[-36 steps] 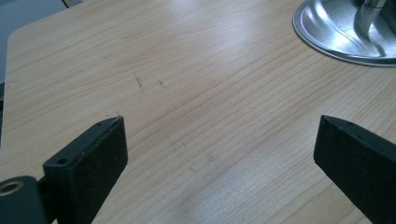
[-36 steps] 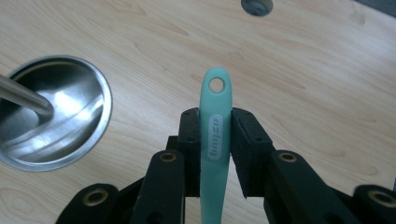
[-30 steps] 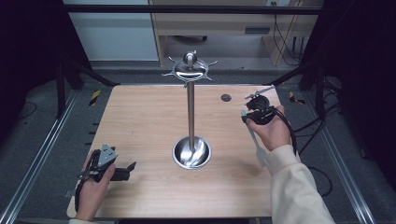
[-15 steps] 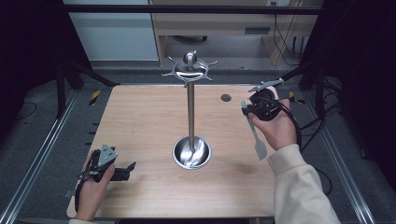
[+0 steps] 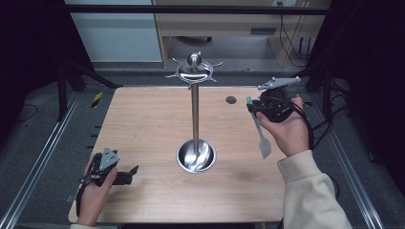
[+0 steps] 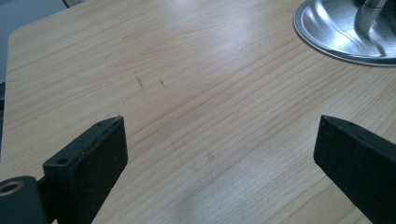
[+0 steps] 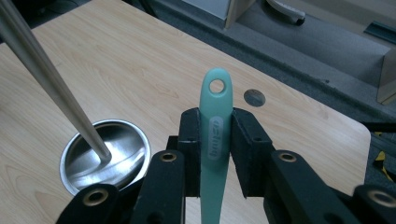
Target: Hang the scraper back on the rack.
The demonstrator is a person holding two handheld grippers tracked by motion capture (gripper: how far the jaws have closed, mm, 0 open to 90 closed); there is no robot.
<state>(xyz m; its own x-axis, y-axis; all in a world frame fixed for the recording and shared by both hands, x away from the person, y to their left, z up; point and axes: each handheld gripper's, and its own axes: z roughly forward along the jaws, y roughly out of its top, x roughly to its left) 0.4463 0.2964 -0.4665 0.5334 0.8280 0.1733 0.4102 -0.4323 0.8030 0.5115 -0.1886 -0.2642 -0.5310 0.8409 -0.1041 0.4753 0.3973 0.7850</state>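
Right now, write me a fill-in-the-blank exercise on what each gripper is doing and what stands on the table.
1. The right gripper is shut on a green ____.
2. The left gripper rests low over the table with its fingers ____.
3. The metal stand rises from a round ____ base.
4. The spatula's handle end has a ____ through it.

Missing words: spatula; open; metal; hole

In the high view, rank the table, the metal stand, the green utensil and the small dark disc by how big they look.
1. table
2. metal stand
3. green utensil, clamped in the right gripper
4. small dark disc
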